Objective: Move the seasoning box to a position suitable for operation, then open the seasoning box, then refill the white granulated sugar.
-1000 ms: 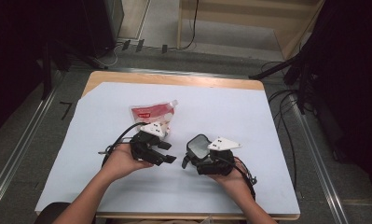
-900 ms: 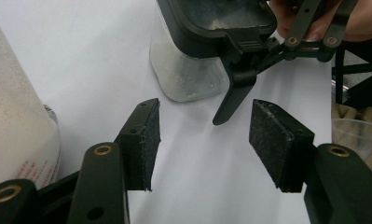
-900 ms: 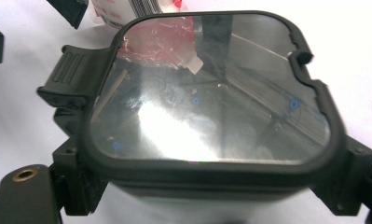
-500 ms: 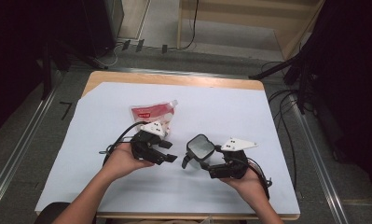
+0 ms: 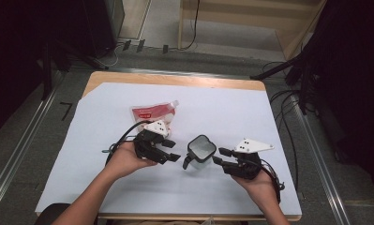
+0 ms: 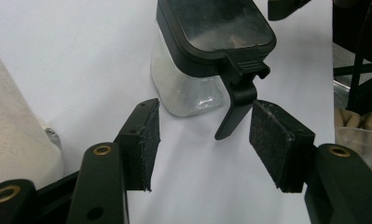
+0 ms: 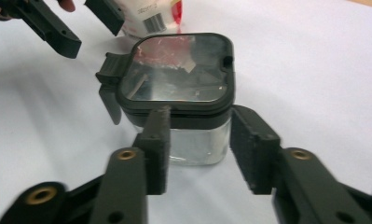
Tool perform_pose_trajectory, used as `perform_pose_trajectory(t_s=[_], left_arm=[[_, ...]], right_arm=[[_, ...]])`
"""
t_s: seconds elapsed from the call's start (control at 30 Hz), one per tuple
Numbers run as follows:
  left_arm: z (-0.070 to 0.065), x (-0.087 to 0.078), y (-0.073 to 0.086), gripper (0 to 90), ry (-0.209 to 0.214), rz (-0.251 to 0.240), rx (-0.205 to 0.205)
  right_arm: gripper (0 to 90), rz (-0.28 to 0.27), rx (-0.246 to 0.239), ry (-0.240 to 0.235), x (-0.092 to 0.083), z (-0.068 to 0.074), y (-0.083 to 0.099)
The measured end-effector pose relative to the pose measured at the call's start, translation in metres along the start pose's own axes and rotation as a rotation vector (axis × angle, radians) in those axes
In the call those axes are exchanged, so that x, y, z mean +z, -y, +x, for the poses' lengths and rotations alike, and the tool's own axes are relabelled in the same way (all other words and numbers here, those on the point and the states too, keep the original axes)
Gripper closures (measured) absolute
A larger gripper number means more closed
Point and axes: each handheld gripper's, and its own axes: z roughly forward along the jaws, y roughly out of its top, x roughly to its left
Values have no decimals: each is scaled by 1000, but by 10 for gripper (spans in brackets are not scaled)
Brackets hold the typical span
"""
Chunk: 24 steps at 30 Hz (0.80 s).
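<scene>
A clear square jar (image 5: 201, 151) with a black lid stands upright on the white sheet between my two grippers. Its black latch tab (image 6: 237, 102) hangs down the side facing my left gripper (image 5: 173, 150). That gripper is open, its pads either side of the tab without touching it (image 6: 204, 109). My right gripper (image 5: 218, 156) sits a little to the right of the jar. Its jaws have just been closing and nothing is between them. Its pads stand just short of the jar's wall (image 7: 200, 116), apart from it. The jar (image 7: 179, 93) holds a little white residue.
A red and white pouch (image 5: 154, 112) lies flat behind my left gripper, and it is also in the right gripper view (image 7: 151, 16). The white sheet (image 5: 231, 108) covers most of the wooden table. Cables trail from both grippers toward the near edge.
My right gripper has drawn back to the right, off the jar it was around, and its jaws have narrowed. The jar and my left gripper have stayed put.
</scene>
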Motion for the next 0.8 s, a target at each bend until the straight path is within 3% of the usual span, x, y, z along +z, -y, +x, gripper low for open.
perform_pose_trajectory(t_s=[0.17,0.37,0.57,0.7,0.8], left_arm=[[1,1,0,463,5,-1,-11],[0,3,-1,489,6,7,-3],[0,5,-3,645,-4,17,-33],[-2,9,-6,827,-15,32,-34],[-2,12,-7,846,0,21,-26]], right_arm=[[731,-8,21,36,-3,-4,2],[848,-10,54,35,-1,-3,3],[900,13,68,32,0,-4,6],[900,40,82,29,3,-5,7],[900,53,77,26,5,-4,9]])
